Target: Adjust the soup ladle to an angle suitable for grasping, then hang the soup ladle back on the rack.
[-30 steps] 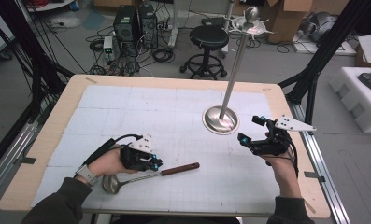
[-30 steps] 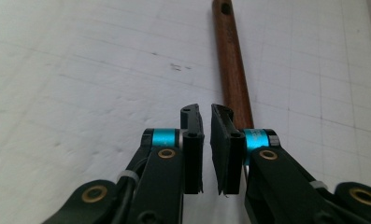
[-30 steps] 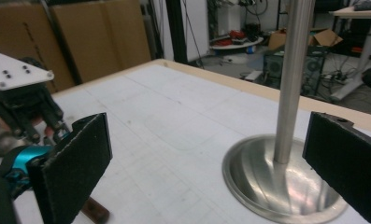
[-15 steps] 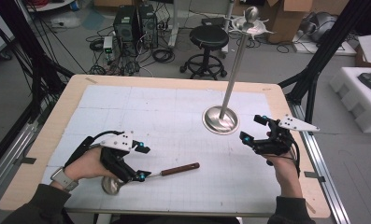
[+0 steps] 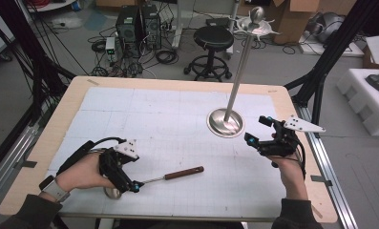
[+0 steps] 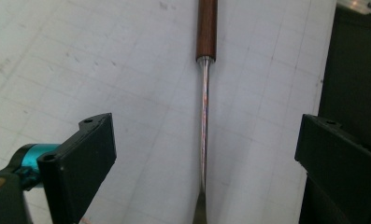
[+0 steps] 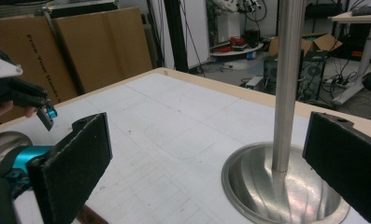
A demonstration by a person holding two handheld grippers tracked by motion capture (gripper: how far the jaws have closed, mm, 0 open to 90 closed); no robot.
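Left gripper (image 5: 130,179), jaws just opened wide, hovers over the ladle (image 5: 164,177); its shaft lies untouched between them, wooden handle pointing right.

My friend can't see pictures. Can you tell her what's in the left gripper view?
A ladle's thin metal shaft lies on the white gridded mat, running up to its brown wooden handle. The left hand-held gripper has just been opening; its two black jaws stand wide apart on either side of the shaft, not touching it.

Even, soft indoor light; near jaws slightly blurred.
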